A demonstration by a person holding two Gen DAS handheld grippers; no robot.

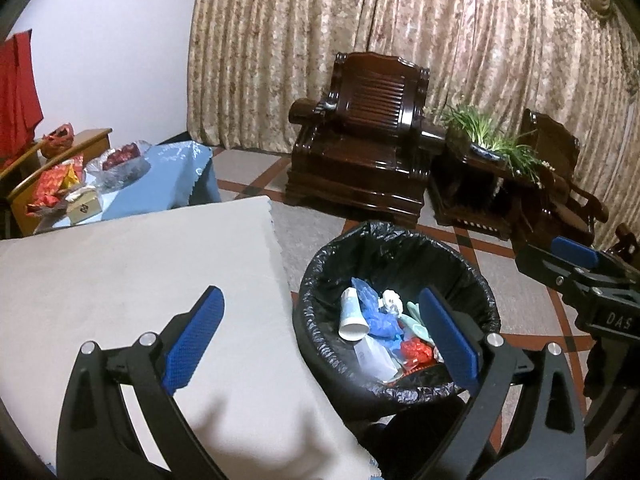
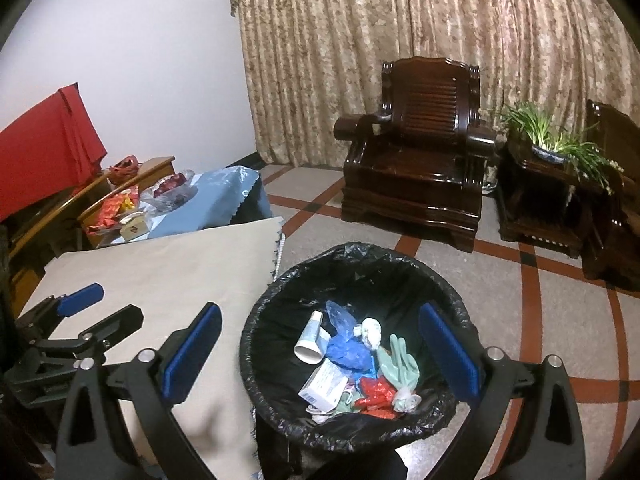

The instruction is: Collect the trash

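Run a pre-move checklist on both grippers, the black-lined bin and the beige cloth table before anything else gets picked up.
1. Left gripper open and holding nothing: ok.
2. Right gripper open and holding nothing: ok.
3. Round trash bin with black plastic liner upright, liner folded over the rim, room left inside: ok.
4. Earlier trash inside the bin, including the white paper cup, blue plastic bag, pale green rubber glove and white cardboard box: ok.
5. Beige cloth-covered table free of trash: ok in view; near edge hidden, cannot tell.
6. Next trash item to fetch: cannot tell.
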